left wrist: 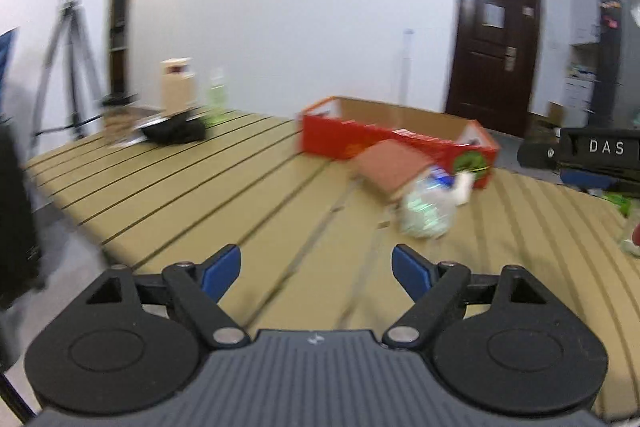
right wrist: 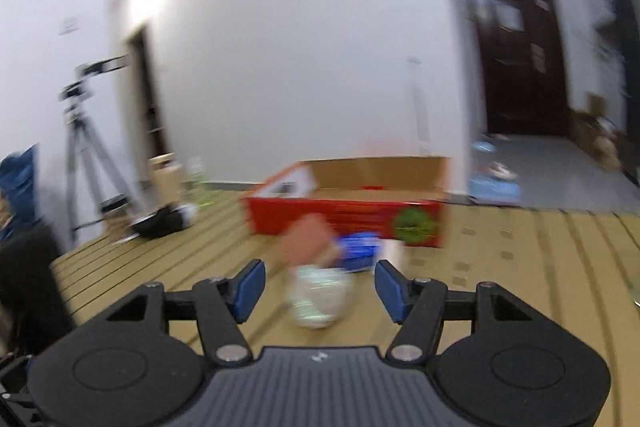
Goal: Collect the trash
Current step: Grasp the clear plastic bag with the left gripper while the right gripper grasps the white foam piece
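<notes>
A crumpled clear plastic bottle (left wrist: 426,213) lies on the slatted tan table (left wrist: 200,187), beside a small brown carton (left wrist: 390,167) and a blue-and-white wrapper (left wrist: 444,177). Behind them stands an open red cardboard box (left wrist: 360,141). My left gripper (left wrist: 316,267) is open and empty, above the table, short and left of the pile. In the right wrist view the bottle (right wrist: 320,295) lies just ahead, in line with the gap of my open, empty right gripper (right wrist: 320,287); the carton (right wrist: 308,239), wrapper (right wrist: 360,251) and red box (right wrist: 344,215) are beyond. Both views are blurred.
At the table's far left sit a black object (left wrist: 176,131), a beige carton (left wrist: 176,87) and a green bottle (left wrist: 216,99). A tripod (left wrist: 68,59) stands off the table's left edge. A dark door (left wrist: 494,55) is at the back right. A clear item (left wrist: 632,231) lies at the right edge.
</notes>
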A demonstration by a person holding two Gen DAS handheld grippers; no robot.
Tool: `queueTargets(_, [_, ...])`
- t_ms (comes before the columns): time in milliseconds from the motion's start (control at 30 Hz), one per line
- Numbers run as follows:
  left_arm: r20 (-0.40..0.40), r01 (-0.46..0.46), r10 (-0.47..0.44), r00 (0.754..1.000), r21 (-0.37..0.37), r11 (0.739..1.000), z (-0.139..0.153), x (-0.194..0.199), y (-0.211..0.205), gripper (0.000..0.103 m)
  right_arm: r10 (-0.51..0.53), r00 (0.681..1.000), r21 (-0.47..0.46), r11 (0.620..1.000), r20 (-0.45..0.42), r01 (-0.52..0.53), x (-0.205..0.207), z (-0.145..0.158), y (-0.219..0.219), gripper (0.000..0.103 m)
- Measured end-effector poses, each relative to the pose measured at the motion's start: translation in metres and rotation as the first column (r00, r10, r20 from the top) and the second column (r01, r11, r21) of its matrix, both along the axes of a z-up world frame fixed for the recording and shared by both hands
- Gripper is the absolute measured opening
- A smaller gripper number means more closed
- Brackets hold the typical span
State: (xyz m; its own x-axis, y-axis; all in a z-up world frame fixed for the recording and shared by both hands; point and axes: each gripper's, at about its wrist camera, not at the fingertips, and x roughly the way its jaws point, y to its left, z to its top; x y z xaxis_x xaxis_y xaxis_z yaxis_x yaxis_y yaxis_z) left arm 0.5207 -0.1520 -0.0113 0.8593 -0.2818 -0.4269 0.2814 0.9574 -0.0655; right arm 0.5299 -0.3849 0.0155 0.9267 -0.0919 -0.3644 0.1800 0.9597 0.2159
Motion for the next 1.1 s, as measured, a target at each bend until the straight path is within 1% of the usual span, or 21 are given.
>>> queueTargets(100, [-0.038, 0.056, -0.057, 0.998, -0.010, 0.998, 0.008, 0.041, -0.045, 0.084, -0.024, 1.000, 0.039, 0.999, -0.019, 0.025, 0.022, 0.003, -0.042, 0.063])
queueTargets(167, [-0.076, 0.082, -0.083, 0.994, -0.014, 0.997, 0.006, 0.073, -0.077, 0.084, -0.018, 0.997, 0.045, 0.999, -0.077, 0.021, 0.048, -0.002, -0.062, 0.063])
queueTargets(200, [-0.094, 0.079, -0.079, 0.992, -0.006, 0.997, 0.000, 0.084, -0.087, 0.084, -0.006, 0.994, 0.043, 0.999, -0.110, 0.011, 0.067, -0.004, -0.070, 0.063])
queueTargets(300, [-0.138, 0.090, -0.086, 0.987, 0.019, 0.996, -0.019, 0.120, -0.122, 0.084, 0.065, 0.982, 0.100, 0.994, -0.176, -0.048, 0.121, -0.018, -0.085, 0.062])
queueTargets(400, [-0.184, 0.037, -0.032, 0.982, 0.022, 0.999, -0.041, 0.146, -0.127, 0.081, 0.066, 0.965, 0.117, 0.992, -0.253, -0.037, 0.169, -0.045, -0.087, 0.057])
queueTargets(433, [-0.199, 0.018, -0.015, 0.980, 0.014, 1.000, -0.046, 0.152, -0.127, 0.075, 0.056, 0.962, 0.127, 0.992, -0.268, -0.023, 0.176, -0.052, -0.085, 0.055])
queueTargets(467, [-0.227, 0.013, -0.014, 0.974, -0.007, 1.000, -0.051, 0.158, -0.124, 0.066, 0.052, 0.957, 0.145, 0.989, -0.286, -0.010, 0.185, -0.060, -0.087, 0.053])
queueTargets(500, [-0.205, 0.008, -0.010, 0.979, -0.013, 1.000, -0.052, 0.159, -0.121, 0.055, 0.051, 0.953, 0.166, 0.986, -0.299, -0.001, 0.194, -0.069, -0.090, 0.050])
queueTargets(533, [-0.211, 0.017, -0.020, 0.977, -0.013, 1.000, -0.052, 0.160, -0.119, 0.043, 0.052, 0.952, 0.182, 0.983, -0.301, 0.004, 0.200, -0.074, -0.093, 0.040])
queueTargets(567, [-0.216, 0.028, -0.032, 0.976, -0.023, 0.999, -0.050, 0.160, -0.115, 0.039, 0.056, 0.952, 0.196, 0.981, -0.300, 0.004, 0.204, -0.079, -0.096, 0.029])
queueTargets(633, [-0.237, 0.052, -0.066, 0.969, -0.064, 0.997, -0.048, 0.163, -0.109, 0.036, 0.070, 0.959, 0.224, 0.974, -0.276, -0.007, 0.204, -0.081, -0.098, 0.022])
queueTargets(700, [-0.254, 0.051, -0.074, 0.964, -0.093, 0.994, -0.046, 0.165, -0.105, 0.034, 0.065, 0.960, 0.218, 0.976, -0.274, -0.004, 0.204, -0.081, -0.096, 0.018])
queueTargets(767, [-0.254, 0.051, -0.072, 0.965, -0.088, 0.995, -0.045, 0.164, -0.104, 0.033, 0.056, 0.959, 0.183, 0.983, -0.278, -0.004, 0.199, -0.077, -0.093, 0.016])
queueTargets(867, [-0.249, 0.055, -0.077, 0.965, -0.093, 0.994, -0.038, 0.157, -0.100, 0.033, 0.057, 0.961, 0.155, 0.988, -0.269, -0.015, 0.188, -0.064, -0.089, 0.016])
queueTargets(967, [-0.208, 0.065, -0.084, 0.974, -0.100, 0.993, -0.019, 0.131, -0.084, 0.033, 0.044, 0.968, 0.090, 0.996, -0.249, -0.022, 0.160, -0.046, -0.087, 0.016])
queueTargets(1100, [-0.168, 0.070, -0.087, 0.982, -0.104, 0.992, 0.002, 0.091, -0.047, 0.033, 0.042, 0.972, 0.067, 0.997, -0.229, -0.027, 0.117, -0.023, -0.082, 0.016])
